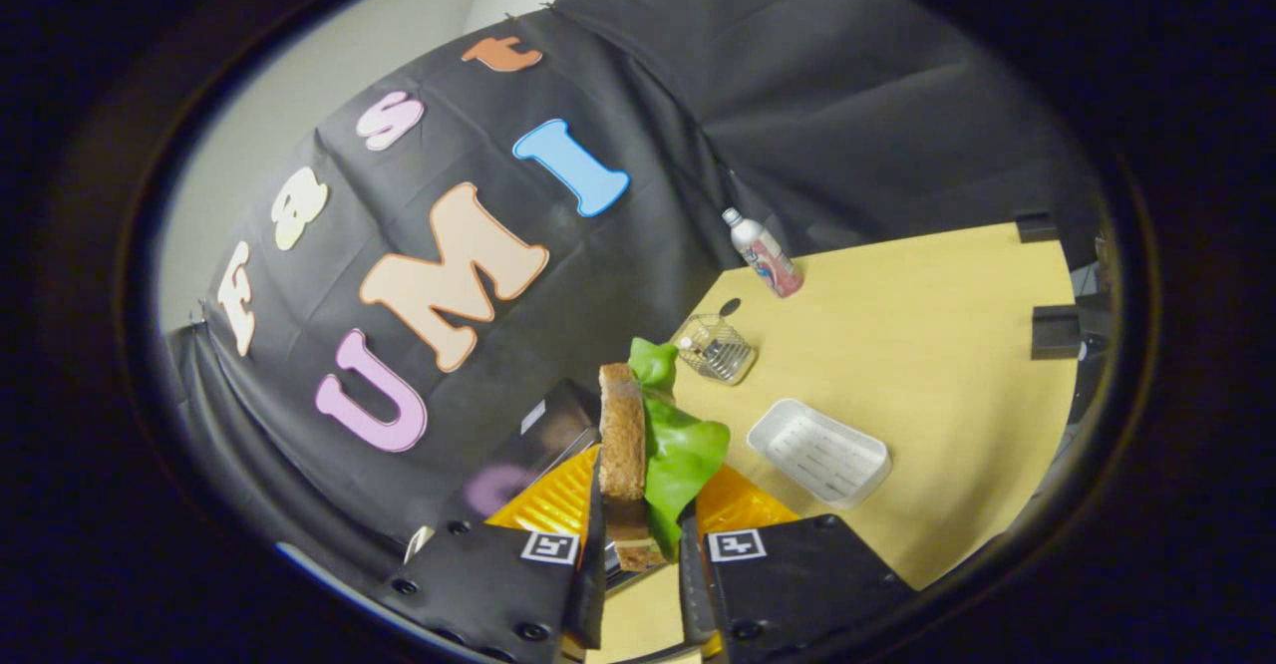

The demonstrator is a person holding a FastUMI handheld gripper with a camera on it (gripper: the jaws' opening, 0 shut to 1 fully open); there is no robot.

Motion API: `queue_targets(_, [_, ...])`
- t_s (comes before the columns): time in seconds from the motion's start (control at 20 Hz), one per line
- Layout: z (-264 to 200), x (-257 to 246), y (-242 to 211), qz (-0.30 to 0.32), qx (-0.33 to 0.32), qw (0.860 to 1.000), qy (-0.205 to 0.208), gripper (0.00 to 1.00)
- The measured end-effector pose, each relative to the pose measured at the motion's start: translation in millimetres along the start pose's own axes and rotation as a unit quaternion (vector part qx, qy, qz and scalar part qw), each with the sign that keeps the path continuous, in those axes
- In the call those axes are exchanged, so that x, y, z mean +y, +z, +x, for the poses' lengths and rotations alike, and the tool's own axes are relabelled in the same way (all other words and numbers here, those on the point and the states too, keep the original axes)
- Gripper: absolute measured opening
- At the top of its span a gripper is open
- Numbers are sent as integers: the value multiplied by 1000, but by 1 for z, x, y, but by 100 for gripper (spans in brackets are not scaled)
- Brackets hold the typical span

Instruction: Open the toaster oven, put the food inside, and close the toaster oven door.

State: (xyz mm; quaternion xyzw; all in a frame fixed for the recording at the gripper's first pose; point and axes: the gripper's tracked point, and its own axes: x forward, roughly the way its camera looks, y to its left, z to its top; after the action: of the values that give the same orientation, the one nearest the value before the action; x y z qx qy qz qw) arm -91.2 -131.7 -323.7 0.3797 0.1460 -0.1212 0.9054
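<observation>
Gripping the sandwich point(638, 465) on edge, the gripper point(638, 554) has both fingers pressed against it, brown bread on one side and green lettuce point(683, 455) on the other, lifted above the wooden table point(927, 345). Beyond the fingers sit a white tray point(819, 452), a glass jar point(714, 348) and a tilted bottle point(763, 253). Behind the sandwich, near the booth wall, a dark toaster oven point(543, 440) shows.

Brown bread point(623, 435) with green lettuce point(683, 455), white tray point(819, 452), pale yellow table point(927, 345).

bottle point(763, 254) label unreadable, no legible text
</observation>
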Motion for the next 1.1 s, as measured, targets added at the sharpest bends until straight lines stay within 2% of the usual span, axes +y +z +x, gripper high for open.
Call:
queue_targets(0.2, [-19,15,-19,21,12,1000,8,32])
queue_targets(0.45, [-27,31,-69,42,57,997,20,32])
queue_targets(0.85, [11,62,-165,96,147,984,41,32])
queue_targets(1.1, [45,84,-203,104,180,976,62,32])
